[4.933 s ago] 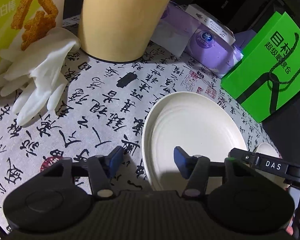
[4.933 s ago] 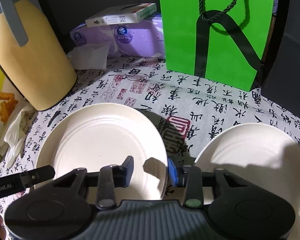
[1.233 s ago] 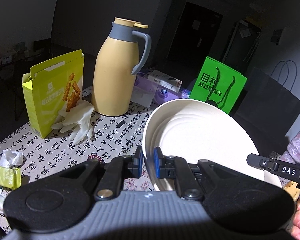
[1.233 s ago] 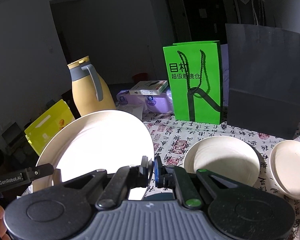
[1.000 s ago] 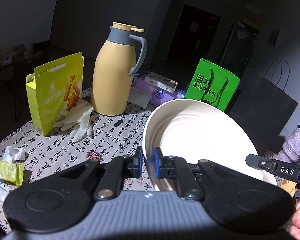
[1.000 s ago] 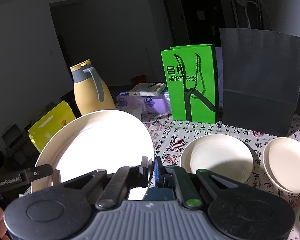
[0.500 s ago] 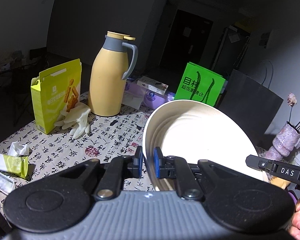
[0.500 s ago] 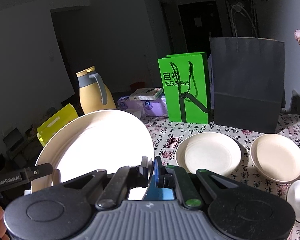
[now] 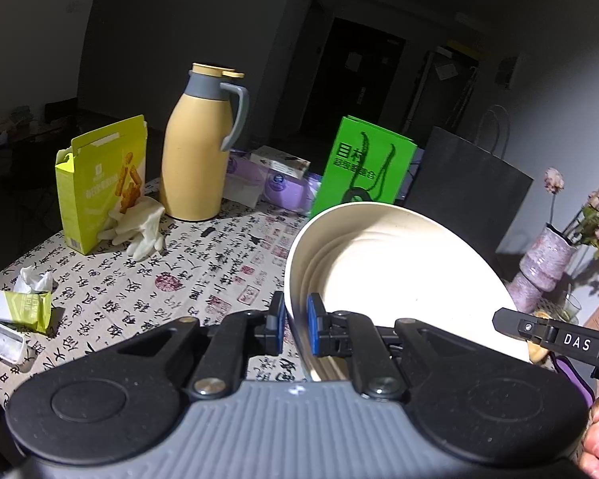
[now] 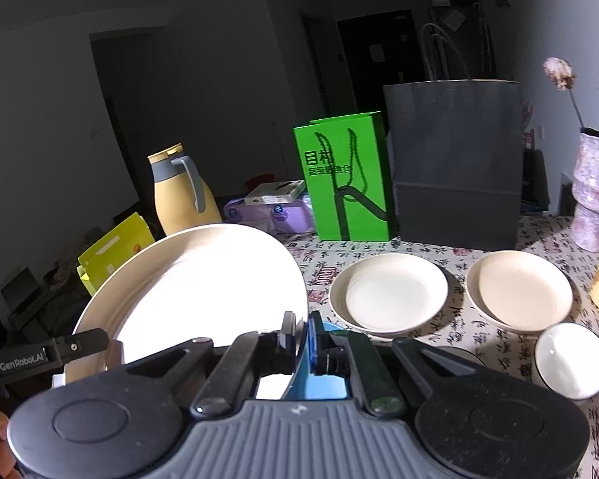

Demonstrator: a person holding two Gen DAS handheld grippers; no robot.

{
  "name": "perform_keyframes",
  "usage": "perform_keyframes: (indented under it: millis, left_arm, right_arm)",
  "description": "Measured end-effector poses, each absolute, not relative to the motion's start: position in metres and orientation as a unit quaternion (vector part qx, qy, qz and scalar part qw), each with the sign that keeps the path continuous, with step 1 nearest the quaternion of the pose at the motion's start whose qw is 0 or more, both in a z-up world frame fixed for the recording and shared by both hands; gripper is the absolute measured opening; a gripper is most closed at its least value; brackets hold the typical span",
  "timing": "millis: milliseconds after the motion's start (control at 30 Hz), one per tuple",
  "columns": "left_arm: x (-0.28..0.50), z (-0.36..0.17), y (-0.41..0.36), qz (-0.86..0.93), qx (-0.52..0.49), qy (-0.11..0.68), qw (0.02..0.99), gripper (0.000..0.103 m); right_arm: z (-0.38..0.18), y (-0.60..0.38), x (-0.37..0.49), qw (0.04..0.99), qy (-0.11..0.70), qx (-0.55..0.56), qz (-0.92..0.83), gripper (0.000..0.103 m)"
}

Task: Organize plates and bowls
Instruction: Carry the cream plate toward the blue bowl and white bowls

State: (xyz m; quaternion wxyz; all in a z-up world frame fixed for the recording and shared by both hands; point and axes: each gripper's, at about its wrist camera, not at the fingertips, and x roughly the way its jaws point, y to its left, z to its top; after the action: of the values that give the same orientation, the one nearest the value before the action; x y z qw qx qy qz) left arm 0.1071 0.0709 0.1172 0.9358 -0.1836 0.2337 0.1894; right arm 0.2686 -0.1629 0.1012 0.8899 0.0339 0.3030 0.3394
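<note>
- Nearest the lenses, the left gripper pinches the left rim of a large round cream plate with stepped rings, and the right gripper pinches the opposite rim of the same plate — both jaws pressed tight on its thin edge.
- The plate hangs clear above the worktop, which wears a calligraphy-print cloth. Its face is up and its far edge tips higher than the near one. Being round, it has no true long axis; the line between the two grips runs side to side.
- The step in hand, as I judge it, is the carry: the big plate is lifted and heading for a stack.
- Just beyond, on the cloth, sit a medium cream plate, a shallow beige plate beside it, and a small white bowl nearer the right edge.
- Next the plate likely needs levelling and lowering on a bare patch or a chosen base — being the widest, it probably belongs at the bottom — with both grips released together so it does not tip.
- Farthest back stand a yellow jug with a grey handle, a green paper bag and a dark grey paper bag.
</note>
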Motion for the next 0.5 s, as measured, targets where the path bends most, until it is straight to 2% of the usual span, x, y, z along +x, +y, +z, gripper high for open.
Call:
perform_keyframes:
  millis: [500]
  left_arm:
    - [0.094,0.113,0.022,0.161,-0.166,0.238,0.943,0.012]
  right_arm:
    - [0.091,-0.221,0.242,0.899,0.304,0.061,0.310,0.006]
